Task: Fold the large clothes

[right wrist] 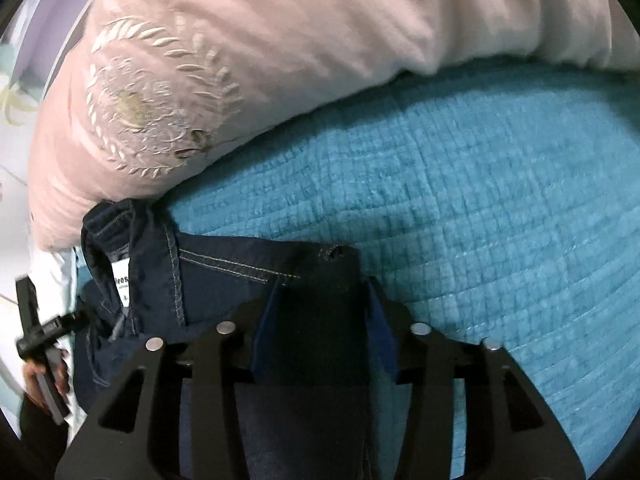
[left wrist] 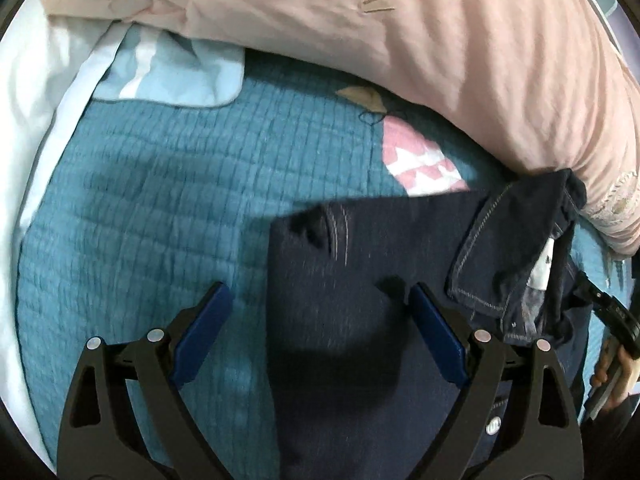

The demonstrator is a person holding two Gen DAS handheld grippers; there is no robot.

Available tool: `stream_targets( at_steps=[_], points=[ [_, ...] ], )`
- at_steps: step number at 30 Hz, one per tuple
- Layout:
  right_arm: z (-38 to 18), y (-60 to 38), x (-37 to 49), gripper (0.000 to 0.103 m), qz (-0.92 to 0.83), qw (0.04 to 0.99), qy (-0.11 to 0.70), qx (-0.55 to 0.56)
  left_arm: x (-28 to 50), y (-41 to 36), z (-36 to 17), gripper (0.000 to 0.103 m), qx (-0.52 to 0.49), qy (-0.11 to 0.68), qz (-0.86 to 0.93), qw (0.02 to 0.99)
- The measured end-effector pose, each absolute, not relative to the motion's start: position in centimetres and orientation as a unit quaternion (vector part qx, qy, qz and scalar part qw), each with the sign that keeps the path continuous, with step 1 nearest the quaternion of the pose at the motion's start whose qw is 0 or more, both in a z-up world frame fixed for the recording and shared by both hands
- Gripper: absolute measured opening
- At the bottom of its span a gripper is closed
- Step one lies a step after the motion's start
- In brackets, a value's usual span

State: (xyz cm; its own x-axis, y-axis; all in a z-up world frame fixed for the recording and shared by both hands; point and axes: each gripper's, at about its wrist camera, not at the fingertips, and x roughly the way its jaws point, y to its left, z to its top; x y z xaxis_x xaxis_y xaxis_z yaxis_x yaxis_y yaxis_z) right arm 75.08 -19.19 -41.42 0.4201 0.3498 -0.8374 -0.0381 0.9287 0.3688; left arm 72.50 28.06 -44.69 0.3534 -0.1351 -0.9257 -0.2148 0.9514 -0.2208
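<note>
Dark navy jeans [left wrist: 360, 300] lie on a teal quilted bedspread [left wrist: 140, 208]. Their waistband with a white label [left wrist: 542, 266] is bunched at the right against a pink pillow. My left gripper [left wrist: 320, 304] is open above the left edge of the jeans, its blue pads [left wrist: 204, 332] wide apart. In the right wrist view the jeans [right wrist: 240, 276] show a buttonhole corner [right wrist: 334, 254]. My right gripper [right wrist: 324, 300] is open, with that waistband corner lying between its blue pads [right wrist: 266, 332]. The label also shows in the right wrist view [right wrist: 120, 278].
A large pink embroidered pillow [left wrist: 400, 48] [right wrist: 240, 60] lies along the far side, touching the jeans. A light blue cloth [left wrist: 180, 76] and white bedding [left wrist: 36, 120] lie at the far left. The other hand-held gripper shows at each view's edge [left wrist: 612, 316] [right wrist: 36, 332].
</note>
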Motion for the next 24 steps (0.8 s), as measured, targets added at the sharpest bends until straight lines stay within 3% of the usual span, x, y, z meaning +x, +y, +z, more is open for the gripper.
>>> stream_targets(
  at_steps=[1, 2, 3, 9, 12, 15, 17, 20, 24],
  points=[
    [-41.1, -18.9, 75.0, 0.027, 0.114, 0.834, 0.523, 0.136, 72.8, 27.8, -44.6, 0.088, -0.149, 0.568, 0.023, 0.809],
    [-40.6, -18.8, 74.7, 0.026, 0.121, 0.838, 0.516, 0.131, 73.0, 27.6, -44.5, 0.076, -0.146, 0.566, 0.019, 0.811],
    [-40.2, -18.8, 74.6, 0.026, 0.138, 0.836, 0.511, 0.144, 73.2, 27.4, -44.4, 0.07, -0.147, 0.564, 0.008, 0.813],
    [-41.5, -20.1, 75.9, 0.029, 0.136, 0.808, 0.541, 0.189, 74.2, 25.6, -45.2, 0.069, -0.129, 0.569, 0.014, 0.812],
    [-41.9, -20.4, 75.8, 0.027, 0.137, 0.803, 0.542, 0.205, 74.2, 24.9, -45.1, 0.057, -0.114, 0.568, 0.015, 0.815],
    [-41.2, -20.7, 75.2, 0.012, 0.133, 0.811, 0.533, 0.202, 73.8, 25.7, -44.8, 0.041, -0.113, 0.561, 0.015, 0.82],
    [-40.8, -21.0, 74.9, 0.01, 0.141, 0.813, 0.524, 0.212, 73.1, 25.8, -44.5, 0.026, -0.128, 0.554, 0.01, 0.822],
    [-39.6, -21.0, 74.5, 0.009, 0.148, 0.822, 0.51, 0.208, 71.3, 26.0, -43.3, 0.017, -0.12, 0.544, 0.0, 0.831],
    [-37.7, -20.3, 73.5, 0.009, 0.156, 0.833, 0.493, 0.197, 69.1, 25.8, -41.3, 0.014, -0.108, 0.519, -0.001, 0.848]
  ],
)
